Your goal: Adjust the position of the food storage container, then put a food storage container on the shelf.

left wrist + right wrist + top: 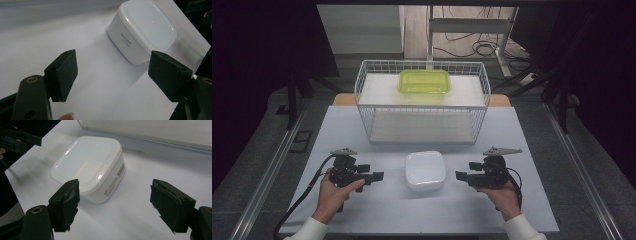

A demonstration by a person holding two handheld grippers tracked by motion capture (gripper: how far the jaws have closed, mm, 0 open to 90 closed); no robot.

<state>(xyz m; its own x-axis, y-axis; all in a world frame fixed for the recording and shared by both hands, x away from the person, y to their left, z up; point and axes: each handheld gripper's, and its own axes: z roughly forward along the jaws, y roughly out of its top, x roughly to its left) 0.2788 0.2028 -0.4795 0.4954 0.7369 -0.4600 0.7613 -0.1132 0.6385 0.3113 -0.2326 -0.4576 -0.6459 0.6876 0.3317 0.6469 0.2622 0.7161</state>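
A white lidded container [425,170] sits on the pale table between the two hands. My left gripper [379,176] is to its left, pointing at it, jaws wide apart and empty. My right gripper [459,176] faces it from the right, also open with nothing between the pads. The left gripper view has the white container [146,27] beyond the open left gripper [113,67], well clear of the pads. From the right gripper view, the container [87,162] lies ahead and to the left of the open right gripper [115,195], close to one pad but apart from it.
A white wire basket [362,85] stands behind the container, with a green lidded container [424,81] on its upper shelf. The table mat [522,200] ends just behind both hands. Dark floor and table legs surround the table.
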